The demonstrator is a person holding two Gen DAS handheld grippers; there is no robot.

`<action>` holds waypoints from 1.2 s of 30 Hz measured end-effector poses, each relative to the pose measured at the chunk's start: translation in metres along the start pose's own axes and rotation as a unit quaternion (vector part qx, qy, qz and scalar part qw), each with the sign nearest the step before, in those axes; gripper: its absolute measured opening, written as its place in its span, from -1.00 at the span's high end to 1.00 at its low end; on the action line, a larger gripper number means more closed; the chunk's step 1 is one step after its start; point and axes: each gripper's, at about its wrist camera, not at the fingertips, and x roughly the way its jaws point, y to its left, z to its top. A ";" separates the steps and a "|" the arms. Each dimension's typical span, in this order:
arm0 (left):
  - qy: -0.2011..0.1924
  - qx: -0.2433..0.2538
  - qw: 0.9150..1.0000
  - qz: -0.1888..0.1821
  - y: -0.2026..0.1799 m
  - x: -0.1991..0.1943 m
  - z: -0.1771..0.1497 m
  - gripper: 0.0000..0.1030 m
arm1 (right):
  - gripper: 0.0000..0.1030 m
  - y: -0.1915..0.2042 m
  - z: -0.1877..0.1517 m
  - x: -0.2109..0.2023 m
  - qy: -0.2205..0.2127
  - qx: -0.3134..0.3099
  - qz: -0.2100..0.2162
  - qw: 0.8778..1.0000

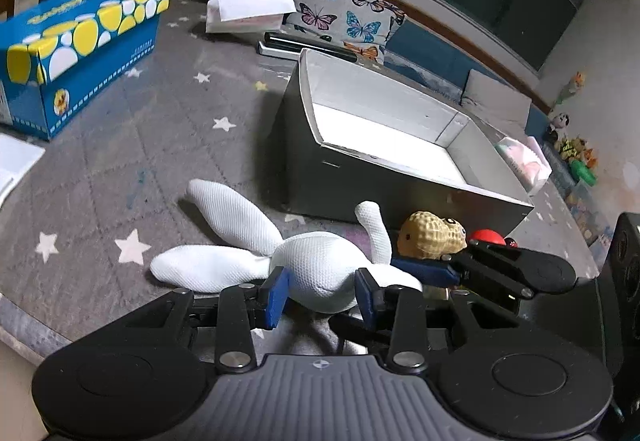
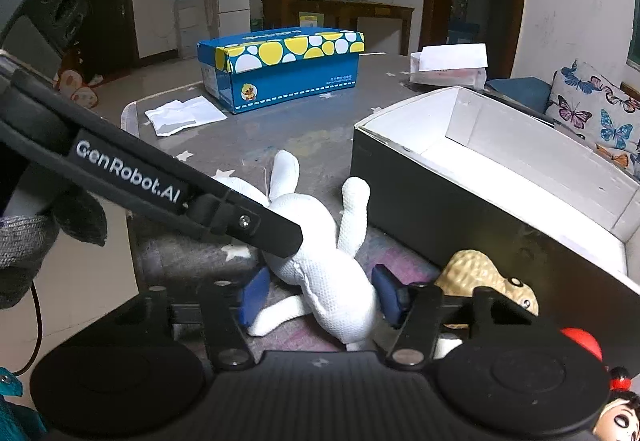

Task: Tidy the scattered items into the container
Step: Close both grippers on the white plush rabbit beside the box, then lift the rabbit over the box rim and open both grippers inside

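A white stuffed rabbit (image 1: pixel 316 269) lies on the grey star mat, beside the open dark box with a white inside (image 1: pixel 384 129). My left gripper (image 1: pixel 324 293) has its blue pads on either side of the rabbit's head, open around it. My right gripper (image 2: pixel 316 295) straddles the rabbit's body (image 2: pixel 332 281), jaws open on both sides. A yellow peanut toy (image 1: pixel 432 239) lies against the box wall, also seen in the right wrist view (image 2: pixel 484 277). A red ball (image 1: pixel 486 237) and a small doll (image 2: pixel 618 415) lie near it. The box (image 2: pixel 420 193) holds nothing that I can see.
A blue and yellow spotted shoebox (image 2: pixel 280 65) stands at the far side of the mat. White paper (image 2: pixel 184 115) lies near it. A white bag (image 2: pixel 452 67), a butterfly cushion (image 1: pixel 348 17) and a tissue pack (image 1: pixel 524 161) lie beyond the box.
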 end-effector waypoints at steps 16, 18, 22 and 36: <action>-0.011 -0.002 0.999 -0.045 -0.005 -0.016 0.001 0.62 | 0.50 0.005 -0.003 -0.031 -0.026 0.005 -0.003 1.000; -0.018 -0.001 0.998 -0.056 -0.009 -0.022 0.004 0.63 | 0.50 0.005 -0.001 -0.042 -0.037 0.002 -0.008 0.999; -0.039 0.013 0.996 -0.074 -0.025 -0.033 0.017 0.63 | 0.50 0.002 0.005 -0.064 -0.064 -0.003 -0.024 0.998; -0.091 0.081 0.986 -0.111 -0.093 0.011 0.104 0.64 | 0.50 -0.079 0.049 -0.098 -0.121 0.002 -0.121 0.985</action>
